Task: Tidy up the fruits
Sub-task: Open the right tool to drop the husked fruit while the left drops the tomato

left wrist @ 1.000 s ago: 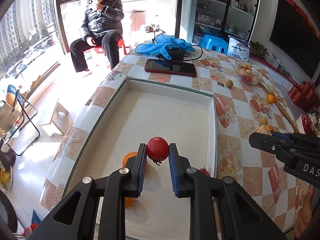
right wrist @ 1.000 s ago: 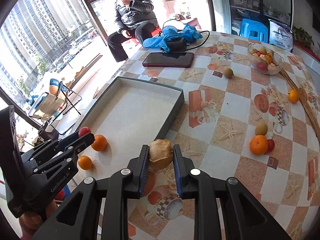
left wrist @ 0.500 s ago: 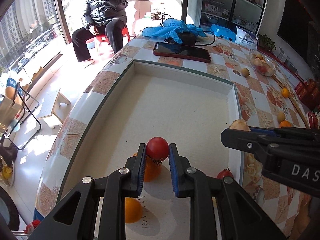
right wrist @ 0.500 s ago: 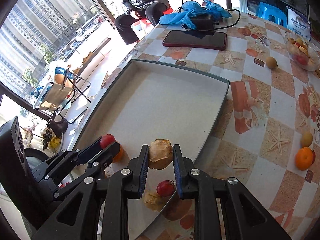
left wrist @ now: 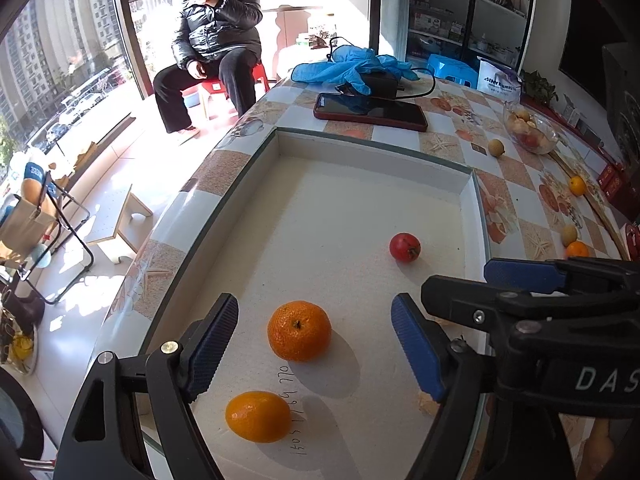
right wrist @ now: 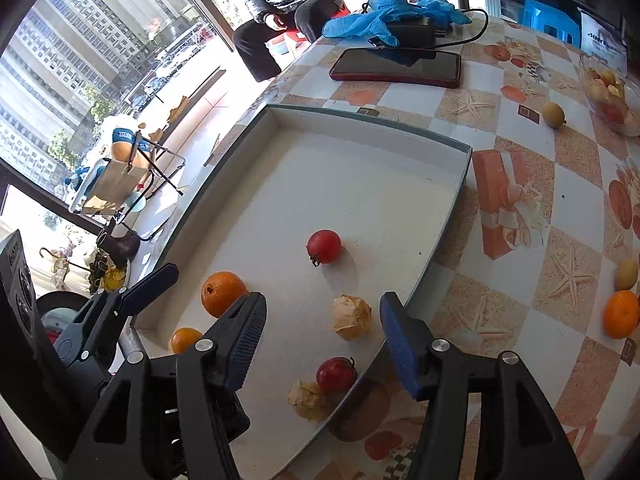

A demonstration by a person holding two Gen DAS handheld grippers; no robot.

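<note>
both claws (left wrist: pixel 314 350) (right wrist: pixel 322 338) just opened, empty; six fruits in tray (right wrist: pixel 372 120); several fruits (right wrist: pixel 621 314) remain on right of table.

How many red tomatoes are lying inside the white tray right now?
2. One tomato lies mid-tray, beyond the right gripper; the second tomato sits near the tray's near edge beside a papery husked fruit. Grippers may hide others.

Sunlit tiled floor (left wrist: pixel 132 160), tall windows (left wrist: pixel 60 60), glass-door shelves (left wrist: pixel 460 8)
</note>
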